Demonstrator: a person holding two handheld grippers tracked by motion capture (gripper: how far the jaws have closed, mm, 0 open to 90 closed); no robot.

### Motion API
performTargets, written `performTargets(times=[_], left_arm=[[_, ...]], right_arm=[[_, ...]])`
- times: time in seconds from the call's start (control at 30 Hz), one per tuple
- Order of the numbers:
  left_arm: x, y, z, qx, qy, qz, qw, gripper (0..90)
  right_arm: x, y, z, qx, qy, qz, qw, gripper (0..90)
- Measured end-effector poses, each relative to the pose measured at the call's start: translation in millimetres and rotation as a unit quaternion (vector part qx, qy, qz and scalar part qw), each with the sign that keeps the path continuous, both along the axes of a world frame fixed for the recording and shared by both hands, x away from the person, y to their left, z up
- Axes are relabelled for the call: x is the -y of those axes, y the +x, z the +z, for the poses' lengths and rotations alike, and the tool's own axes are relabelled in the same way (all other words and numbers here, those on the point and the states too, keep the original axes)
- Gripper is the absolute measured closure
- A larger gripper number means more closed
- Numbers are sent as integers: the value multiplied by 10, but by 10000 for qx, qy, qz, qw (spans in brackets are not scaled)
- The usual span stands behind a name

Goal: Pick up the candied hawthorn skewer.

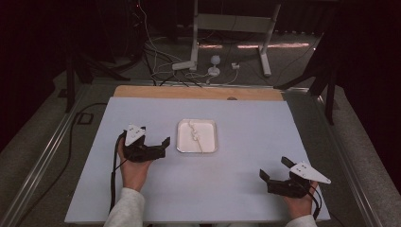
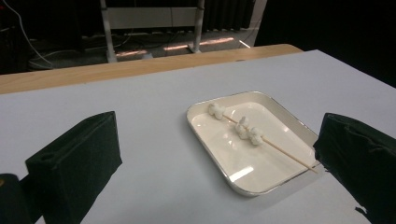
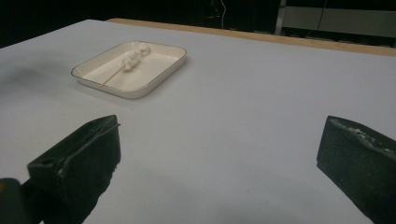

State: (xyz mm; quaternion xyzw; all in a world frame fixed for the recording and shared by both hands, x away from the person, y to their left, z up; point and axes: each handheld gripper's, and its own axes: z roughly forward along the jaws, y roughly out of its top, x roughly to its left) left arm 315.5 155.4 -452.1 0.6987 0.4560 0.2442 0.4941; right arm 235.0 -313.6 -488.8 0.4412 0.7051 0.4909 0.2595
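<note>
A white rectangular tray point(image 1: 182, 140) point(image 2: 285, 119) point(image 3: 159, 74) lies at the middle of the table. In it rests a wooden skewer point(image 1: 198, 140) point(image 2: 285, 151) point(image 3: 110, 77) with three small white marshmallows point(image 1: 194, 135) point(image 2: 246, 130) point(image 3: 130, 59) threaded on it. My left gripper point(image 1: 149, 134) point(image 2: 219, 163) is open just left of the tray, holding nothing. Over the table's near right part my right gripper point(image 1: 275, 168) point(image 3: 219, 163) stands open and holds nothing, well apart from the tray.
The table top is a pale sheet point(image 1: 246, 127) with a wooden strip point(image 1: 198, 92) along its far edge. Beyond the table stand a white metal frame point(image 1: 231, 28) and loose cables point(image 1: 161, 61) on the floor. A black cable point(image 1: 71, 137) runs off the left side.
</note>
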Motion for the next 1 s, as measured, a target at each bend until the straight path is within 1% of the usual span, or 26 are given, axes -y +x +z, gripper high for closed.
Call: performTargets(times=[0.23,0.57,0.87,1.0], left_arm=[[123,70,-24,-47,20,-32,10000,7],[254,166,-69,-104,35,-34,9999,7],[393,239,-105,-154,123,-62,9998,7],[447,274,-125,-194,128,-75,9997,8]], right_arm=[[3,1,-2,-3,0,-19,10000,0],[8,2,-1,-2,12,-25,10000,0],[4,5,-5,-17,13,-26,10000,0],[7,9,-8,-19,9,-20,10000,0]])
